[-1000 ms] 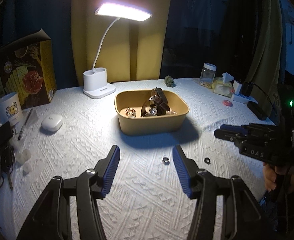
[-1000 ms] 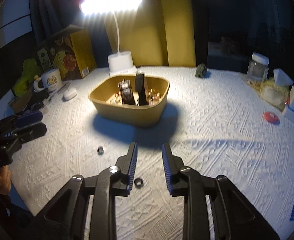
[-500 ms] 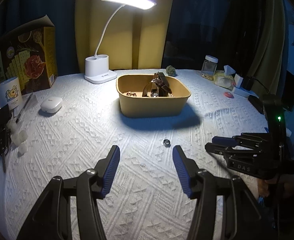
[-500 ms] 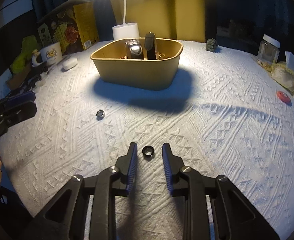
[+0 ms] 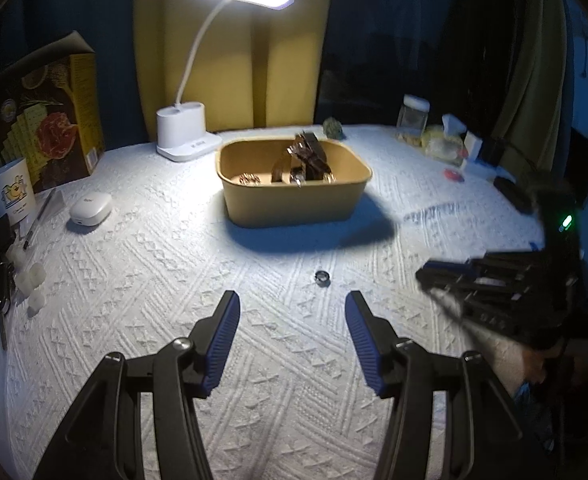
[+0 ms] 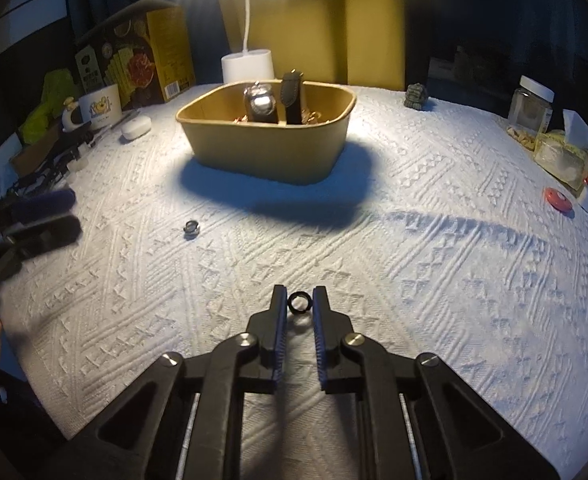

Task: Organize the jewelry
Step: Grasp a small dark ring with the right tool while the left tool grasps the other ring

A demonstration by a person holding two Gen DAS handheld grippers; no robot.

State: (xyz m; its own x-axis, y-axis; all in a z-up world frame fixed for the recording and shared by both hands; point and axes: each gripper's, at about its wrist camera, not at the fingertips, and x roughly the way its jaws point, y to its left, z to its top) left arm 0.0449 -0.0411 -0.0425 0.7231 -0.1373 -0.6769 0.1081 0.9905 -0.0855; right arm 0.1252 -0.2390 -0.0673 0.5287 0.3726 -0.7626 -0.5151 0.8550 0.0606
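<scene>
A tan tray [image 5: 294, 204] holding watches and jewelry stands mid-table; it also shows in the right wrist view [image 6: 268, 152]. A dark ring [image 6: 298, 303] lies on the white cloth between my right gripper's [image 6: 299, 300] tips, with small gaps on both sides; the jaws are narrowly open. A second silvery ring [image 5: 322, 278] lies ahead of my left gripper [image 5: 292, 312], which is wide open and empty; this ring also shows in the right wrist view [image 6: 191, 229]. The right gripper appears blurred in the left wrist view [image 5: 426, 276].
A white desk lamp [image 5: 188, 136] stands behind the tray. A cereal box [image 5: 42, 120], mug [image 5: 8, 196] and white earbud case [image 5: 91, 209] sit at the left. A jar [image 6: 532, 106], tissue packets [image 6: 562, 152] and red disc [image 6: 559, 204] sit at the right.
My right gripper dropped low and moved forward so its tips now flank the dark ring. My left gripper shifted slightly back; the silvery ring stays put.
</scene>
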